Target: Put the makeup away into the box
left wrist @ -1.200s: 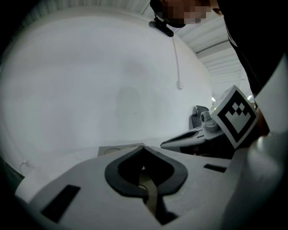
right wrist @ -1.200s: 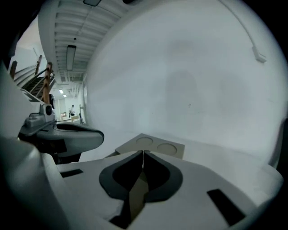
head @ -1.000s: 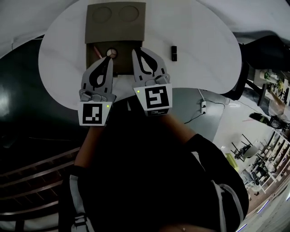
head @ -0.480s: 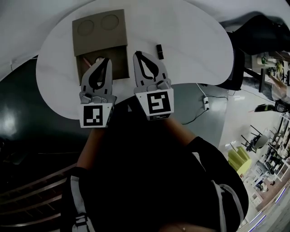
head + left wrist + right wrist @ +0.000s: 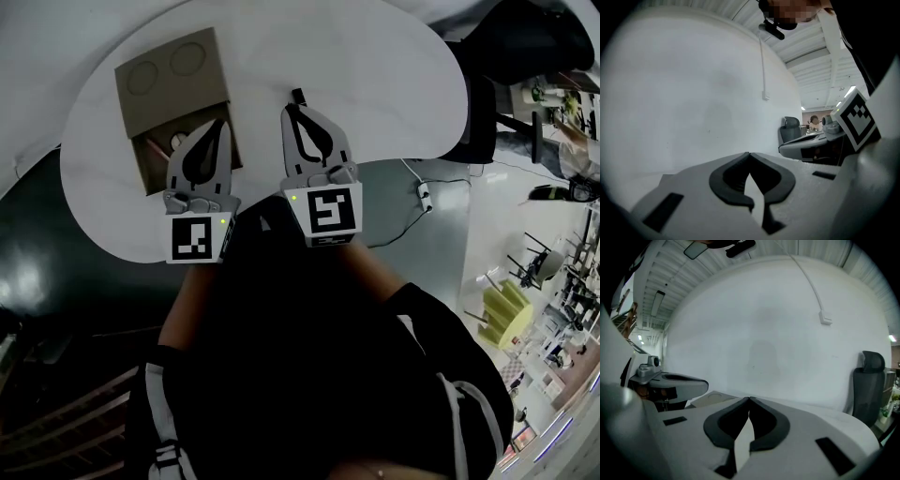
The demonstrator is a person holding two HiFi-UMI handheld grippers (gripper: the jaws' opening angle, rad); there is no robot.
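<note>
The white table (image 5: 394,112) is filling the upper half of the head view, and the cardboard box (image 5: 169,89) is being shown at its upper left, lid flap thrown back and the open compartment lying just below the flap. The left gripper (image 5: 217,125) is being held over that compartment with its jaws pressed together on nothing. The right gripper (image 5: 291,111) is being held beside it, upper centre, also closed and empty.

The one piece of makeup left out, a small dark stick (image 5: 298,95), is lying on the table just past the right gripper's tip. By the look of it, that piece is being lined up next. The right jaws should be opened before they are lowered and closed across the stick's narrow side, and the left gripper would best be drawn clear of the box mouth.

Now the count: one table, one box, two grippers, and two round marks on the lid. One dark stick is lying outside. At least two things are sitting inside, a round piece (image 5: 178,141) and a thin pinkish stick (image 5: 150,146), with the rest being hidden by the left gripper.
</note>
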